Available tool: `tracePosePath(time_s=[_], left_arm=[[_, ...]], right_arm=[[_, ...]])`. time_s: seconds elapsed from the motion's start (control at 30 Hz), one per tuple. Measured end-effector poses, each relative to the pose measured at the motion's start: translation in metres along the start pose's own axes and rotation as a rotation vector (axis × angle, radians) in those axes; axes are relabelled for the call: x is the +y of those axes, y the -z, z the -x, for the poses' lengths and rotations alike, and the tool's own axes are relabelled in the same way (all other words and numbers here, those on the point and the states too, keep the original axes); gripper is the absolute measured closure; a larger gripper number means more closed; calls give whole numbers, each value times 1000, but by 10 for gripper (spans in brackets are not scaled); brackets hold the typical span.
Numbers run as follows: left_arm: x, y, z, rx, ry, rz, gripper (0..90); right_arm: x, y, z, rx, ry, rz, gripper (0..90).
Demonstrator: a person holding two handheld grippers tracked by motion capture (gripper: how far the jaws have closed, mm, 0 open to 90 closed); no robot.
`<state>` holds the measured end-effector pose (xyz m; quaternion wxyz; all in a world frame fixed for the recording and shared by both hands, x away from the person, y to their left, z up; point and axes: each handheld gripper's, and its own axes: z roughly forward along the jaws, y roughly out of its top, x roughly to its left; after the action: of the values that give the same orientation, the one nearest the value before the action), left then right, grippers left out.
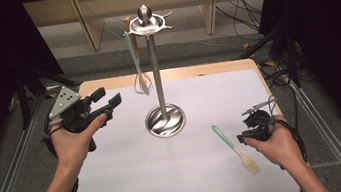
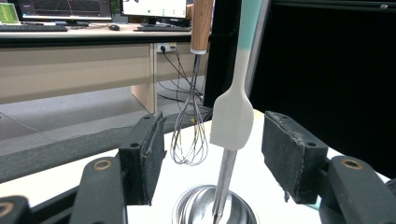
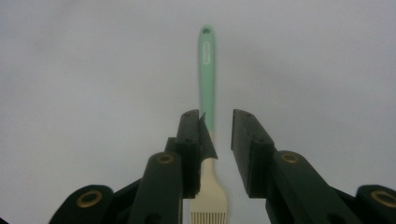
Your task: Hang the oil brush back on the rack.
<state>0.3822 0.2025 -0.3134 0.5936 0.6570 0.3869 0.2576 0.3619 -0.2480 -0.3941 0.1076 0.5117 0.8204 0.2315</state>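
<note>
The tool (image 3: 218, 122) looks down on a pale grey desk (image 3: 84, 70), its two black jaws parted with a gap between them. A basting brush (image 3: 207, 74) lies on the desk beneath that gap, mint-green handle stretching away past the jaw tips, cream neck and bristles back toward the tool's body. The pads are not pressing on it.

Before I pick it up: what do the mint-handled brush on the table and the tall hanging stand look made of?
The mint-handled pastry brush looks like silicone or soft plastic: matte green handle with an embossed label, cream head ending in moulded bristles. The tall utensil stand looks like polished steel: its pole and dished round base give bright mirror reflections. Both are judged by surface look alone.
</note>
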Motion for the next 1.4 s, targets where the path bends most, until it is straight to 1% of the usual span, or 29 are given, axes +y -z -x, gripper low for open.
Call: tracePosePath(time_s=[0.03, 0.07, 0.1, 0.17, 0.23, 0.3, 0.33, 0.37, 0.4, 0.43, 0.47, 0.5, 0.53, 0.57, 0.73, 0.77, 0.8, 0.83, 0.87, 0.93, 0.97, 1.0, 1.03, 1.07, 1.13, 1.17, 1.2, 1.3, 1.4], left_arm=[[1, 0, 0, -4, -1, 3, 389], [1, 0, 0, -4, -1, 3, 388], [2, 0, 0, -5, 0, 5, 388], [2, 0, 0, -9, 0, 4, 388], [1, 0, 0, -10, -2, 4, 387], [1, 1, 1, -14, -4, -2, 387], [1, 1, 1, -13, -3, -3, 386], [1, 1, 1, -11, -4, -3, 385], [1, 2, 1, -11, -6, -3, 385], [1, 2, 1, -12, -5, -1, 385], [2, 2, 0, -11, -4, 0, 385], [2, 2, 0, -10, -5, 1, 385], [2, 2, 0, -11, -5, 1, 385], [2, 2, 0, -12, -3, 0, 385], [0, 1, 0, -12, -3, -8, 385], [0, 1, 0, -12, -5, -8, 385], [0, 1, 1, -13, -4, -7, 385], [0, 1, 1, -13, -3, -6, 385], [0, 1, 0, -12, -3, -6, 385], [0, 1, 0, -13, -4, -6, 385], [0, 1, 0, -13, -4, -10, 384], [-1, 0, 0, -12, -3, -11, 384], [-1, 0, 0, -12, -3, -11, 384], [-1, 0, 0, -12, -2, -12, 384], [-1, 0, 0, -13, -2, -14, 384], [-1, 0, 0, -13, -2, -14, 384], [-1, 1, 1, -14, -3, -13, 384], [-1, 0, 0, -14, -2, -13, 384], [-1, 0, 0, -14, -2, -14, 384]], right_arm=[[0, 0, 0, 1, -4, -16, 730], [0, 0, 0, 1, -4, -16, 730], [0, 1, -1, -5, -15, -39, 730], [0, -2, -2, 3, -30, -38, 730], [1, -3, -2, -7, -28, -67, 730], [2, -6, -2, 4, -29, -81, 731], [3, -8, -2, 1, -40, -98, 732], [3, -10, -2, 0, -41, -103, 733], [4, -11, -3, 1, -57, -134, 734], [4, -14, -5, -3, -70, -147, 734], [4, -17, -4, -11, -70, -155, 735], [4, -18, -5, -8, -74, -171, 735], [3, -19, -5, -2, -55, -170, 735], [2, -22, -4, -7, -42, -172, 735], [2, -33, -7, -7, -24, -214, 738], [2, -35, -7, -9, -17, -213, 739], [2, -36, -8, -6, -20, -214, 740], [3, -37, -8, -12, -5, -219, 740], [4, -37, -10, -9, -28, -231, 740], [4, -38, -11, -11, -23, -232, 741], [6, -39, -13, -32, -25, -254, 741], [5, -40, -11, -29, 10, -253, 742], [5, -40, -11, -29, 10, -253, 742], [7, -41, -14, -24, -15, -258, 742], [7, -42, -14, -27, -14, -259, 742], [7, -42, -15, -39, -22, -267, 742], [7, -43, -13, -28, -12, -278, 742], [7, -44, -12, -33, -25, -277, 741], [7, -44, -11, -29, -19, -292, 740]])
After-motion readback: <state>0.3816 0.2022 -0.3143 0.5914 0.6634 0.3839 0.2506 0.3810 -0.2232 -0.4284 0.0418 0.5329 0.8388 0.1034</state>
